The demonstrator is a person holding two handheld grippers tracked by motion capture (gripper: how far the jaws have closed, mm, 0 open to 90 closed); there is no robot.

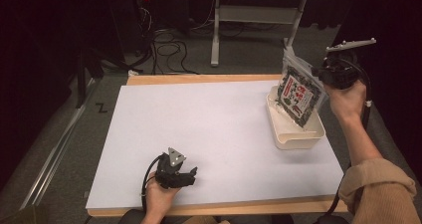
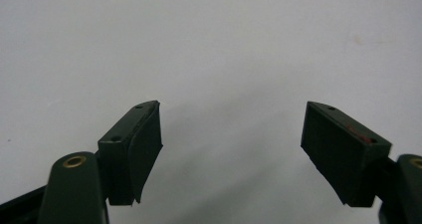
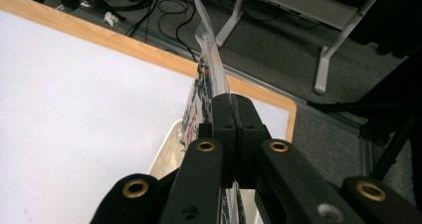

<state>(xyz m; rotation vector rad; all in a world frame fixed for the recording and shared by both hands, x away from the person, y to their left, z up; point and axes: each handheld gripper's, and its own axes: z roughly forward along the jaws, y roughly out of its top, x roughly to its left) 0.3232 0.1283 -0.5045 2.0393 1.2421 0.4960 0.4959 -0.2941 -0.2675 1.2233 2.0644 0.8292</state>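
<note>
So the table (image 1: 209, 129) is a wooden top with a white matte sheet covering almost all of it, only a strip of light wood edge showing around the sheet. Over on the far right side sits a white bin (image 1: 293, 132), a rectangular plastic tub with rounded corners and smooth walls.

The right gripper (image 1: 318, 77) has its jaws pinched flat together on the upper edge of a bag (image 1: 298, 92). It's a clear, crinkly plastic pouch with a shiny top seam and a dark printed label with red and white bits. The bag hangs tilted, its bottom end down inside the bin and the top half sticking up above the rim. In the right gripper view the bag (image 3: 211, 59) is edge-on, a thin glossy strip running up from between the closed black jaws.

The left gripper (image 1: 191, 176) is near the front edge of the table, well apart from the bin, jaws spread wide with nothing between them, just blank white sheet under the two blocky black pads (image 2: 147, 139).

Beyond the table there's grey floor with a tangle of black cables (image 1: 166, 47) and a grey metal stand leg (image 1: 215, 30). Nothing sits between the grippers.
</note>
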